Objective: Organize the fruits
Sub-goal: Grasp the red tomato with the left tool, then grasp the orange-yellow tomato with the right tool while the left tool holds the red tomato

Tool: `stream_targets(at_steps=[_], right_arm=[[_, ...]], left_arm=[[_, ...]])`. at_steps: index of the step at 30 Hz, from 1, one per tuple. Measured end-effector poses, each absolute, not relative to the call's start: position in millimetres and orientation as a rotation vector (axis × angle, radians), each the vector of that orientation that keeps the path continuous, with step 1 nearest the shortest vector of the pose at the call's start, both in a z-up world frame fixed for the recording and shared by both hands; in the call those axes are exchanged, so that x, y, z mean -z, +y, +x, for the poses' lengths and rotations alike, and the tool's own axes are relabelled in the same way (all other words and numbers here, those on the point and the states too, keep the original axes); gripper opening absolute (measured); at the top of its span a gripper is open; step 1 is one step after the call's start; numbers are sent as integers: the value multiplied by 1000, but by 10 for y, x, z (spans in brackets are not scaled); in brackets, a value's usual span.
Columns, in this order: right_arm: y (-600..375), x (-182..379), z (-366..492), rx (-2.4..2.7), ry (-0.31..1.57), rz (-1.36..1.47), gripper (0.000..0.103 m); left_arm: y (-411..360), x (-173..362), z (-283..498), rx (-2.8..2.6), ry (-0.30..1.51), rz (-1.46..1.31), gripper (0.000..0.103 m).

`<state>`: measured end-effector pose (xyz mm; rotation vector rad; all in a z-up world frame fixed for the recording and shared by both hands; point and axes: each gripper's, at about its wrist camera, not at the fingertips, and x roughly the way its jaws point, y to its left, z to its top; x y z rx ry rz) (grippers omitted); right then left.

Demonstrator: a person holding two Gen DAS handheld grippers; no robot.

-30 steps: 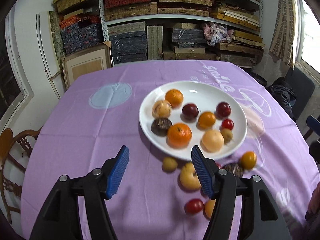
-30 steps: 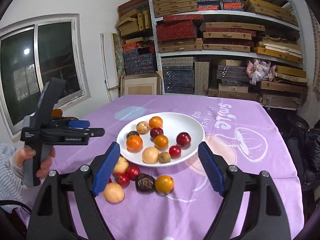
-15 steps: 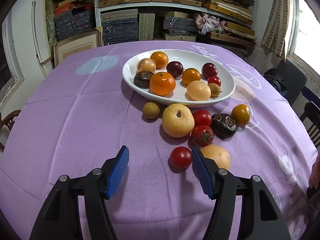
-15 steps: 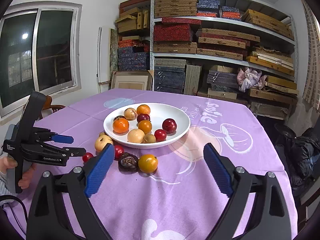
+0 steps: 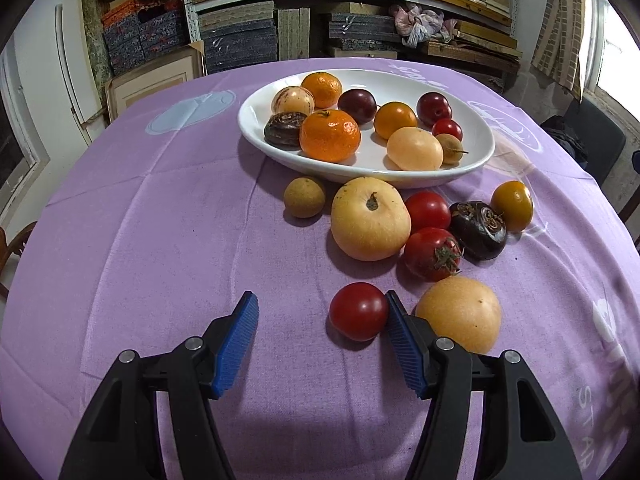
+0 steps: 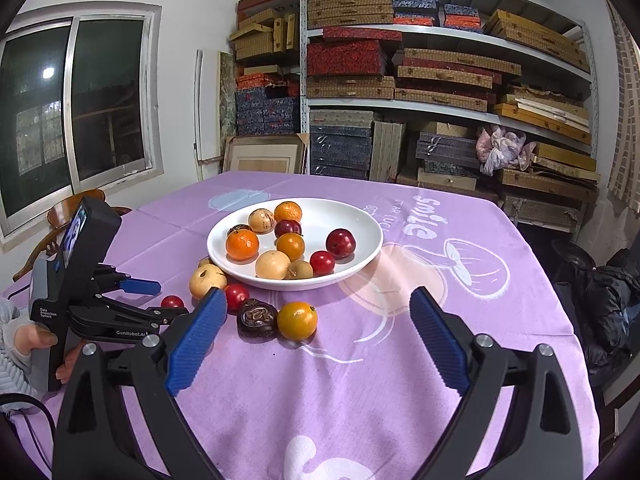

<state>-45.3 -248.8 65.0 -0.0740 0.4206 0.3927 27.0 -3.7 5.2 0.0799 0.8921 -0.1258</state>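
Observation:
A white plate (image 5: pixel 472 160) holds several oranges, plums and other fruit. In front of it loose fruit lies on the purple cloth: a yellow apple (image 5: pixel 370 224), a red tomato (image 5: pixel 432 254), a dark knobbly fruit (image 5: pixel 478 230) and a pale round fruit (image 5: pixel 460 314). My left gripper (image 5: pixel 320 304) hangs low over the cloth, open, with a small red tomato (image 5: pixel 359 311) just inside its right finger and a wide gap to the left one. My right gripper (image 6: pixel 318 296) points at the plate (image 6: pixel 360 256) from farther back, its jaws opening with nothing between them.
A small brown fruit (image 5: pixel 304 202) and an orange-yellow fruit (image 5: pixel 512 206) also lie by the plate. A hand and sleeve (image 6: pixel 16 340) hold the left gripper at the table's left edge. Shelves of boxes (image 6: pixel 440 80) stand behind, and a dark chair (image 5: pixel 592 144) to the right.
My left gripper came down toward the cloth and nearer the loose fruit, bringing the small red tomato beside its right finger. The right gripper's jaws spread wider.

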Motion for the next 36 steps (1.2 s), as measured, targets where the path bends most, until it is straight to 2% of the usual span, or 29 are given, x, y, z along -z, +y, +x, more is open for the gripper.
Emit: stream_targets(at_steps=[1,4,15,16,19,21,23,25,33,36], right_arm=[[-2488,-647,-451,-392,422,-74,91],[-2478,-623,-436,-395,437,-72,91],[-2413,-558,-400,-411,480,-82,91],[-2405,-550,-394,-414,487,-83,91],[-2381,-503,-364,-419,516,-89,90],[-2370,-463,-325,-417,548,-92,84],[-2353,-403,-251,-418,596,-89,69],[-2334,-326,-166,-419,649,-87,64],[-2060,-214,216,-409,754,-159,63],[-2043,-183,430,-427,796,-96,58]], left_arm=[[-20,-53,258,131,891,74,63],[-15,-57,236,152,886,81,49],[-113,-70,228,197,879,100,31],[-112,-72,226,199,878,99,26],[-87,-84,209,171,871,107,26],[-26,-120,193,153,859,91,26],[58,-180,181,149,842,53,26],[122,-226,172,145,831,30,26],[129,-226,154,172,838,19,26],[131,-210,159,180,843,13,26]])
